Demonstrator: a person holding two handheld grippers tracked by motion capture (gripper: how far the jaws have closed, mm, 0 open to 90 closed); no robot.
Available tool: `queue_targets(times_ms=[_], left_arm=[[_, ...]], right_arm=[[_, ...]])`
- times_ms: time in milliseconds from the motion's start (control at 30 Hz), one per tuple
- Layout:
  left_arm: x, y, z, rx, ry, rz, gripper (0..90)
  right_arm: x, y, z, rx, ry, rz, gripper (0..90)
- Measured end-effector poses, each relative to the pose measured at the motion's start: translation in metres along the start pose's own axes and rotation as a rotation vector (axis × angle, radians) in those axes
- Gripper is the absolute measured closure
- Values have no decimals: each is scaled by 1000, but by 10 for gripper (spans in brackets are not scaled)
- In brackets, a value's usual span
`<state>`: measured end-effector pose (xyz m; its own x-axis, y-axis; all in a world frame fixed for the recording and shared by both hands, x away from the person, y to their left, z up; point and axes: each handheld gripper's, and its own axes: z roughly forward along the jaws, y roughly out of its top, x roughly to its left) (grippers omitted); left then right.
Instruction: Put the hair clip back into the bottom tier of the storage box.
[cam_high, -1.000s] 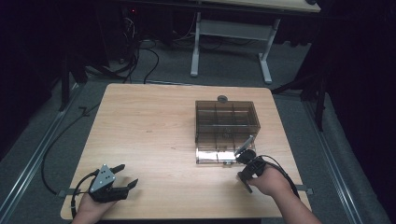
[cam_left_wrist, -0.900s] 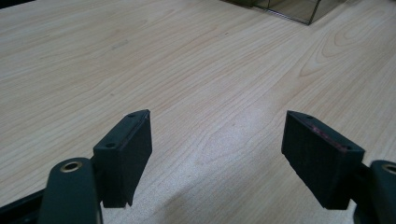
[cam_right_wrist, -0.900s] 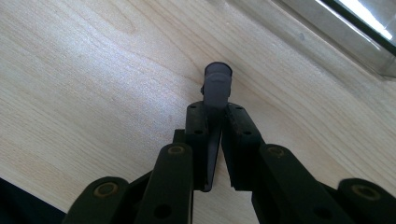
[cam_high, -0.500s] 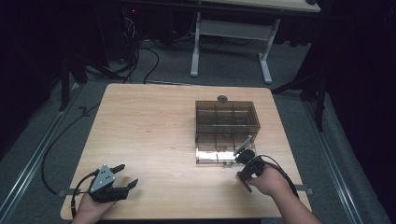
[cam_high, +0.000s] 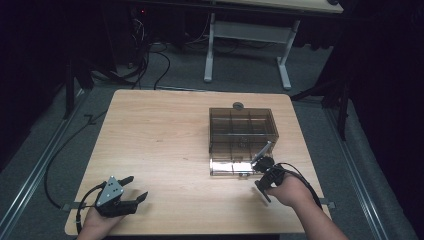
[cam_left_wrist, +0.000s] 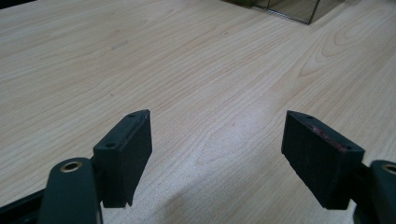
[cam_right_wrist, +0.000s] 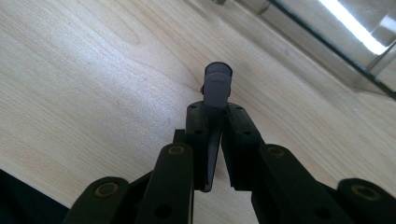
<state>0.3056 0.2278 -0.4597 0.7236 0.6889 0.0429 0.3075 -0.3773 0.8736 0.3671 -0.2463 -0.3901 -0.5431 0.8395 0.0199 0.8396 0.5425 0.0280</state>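
- While the right gripper (cam_high: 263, 165) pinches a small grey cylindrical peg (cam_right_wrist: 217, 84) in closed jaws, it hovers low over the pale wooden counter (cam_high: 160, 135), at the smoky transparent compartment box's (cam_high: 242, 135) 5 o'clock corner.
- Left gripper (cam_high: 127, 189) rests at 7 o'clock, jaws wide, empty.
- Judged step: carrying the peg; next, lift it over the wall and aim for one compartment.

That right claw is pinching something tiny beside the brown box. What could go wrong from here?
The right gripper pinches the small grey piece by a thin edge, so it might twist or slip out onto the table. It works close to the clear brown box and could nudge it. The left gripper, open, steadies nothing.
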Motion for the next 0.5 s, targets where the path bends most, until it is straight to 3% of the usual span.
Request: queue_targets(times_ms=[500], left_arm=[[0, 0, -1, 0, -2, -1, 249]], right_arm=[[0, 10, -11, -13, 1, -15, 813]])
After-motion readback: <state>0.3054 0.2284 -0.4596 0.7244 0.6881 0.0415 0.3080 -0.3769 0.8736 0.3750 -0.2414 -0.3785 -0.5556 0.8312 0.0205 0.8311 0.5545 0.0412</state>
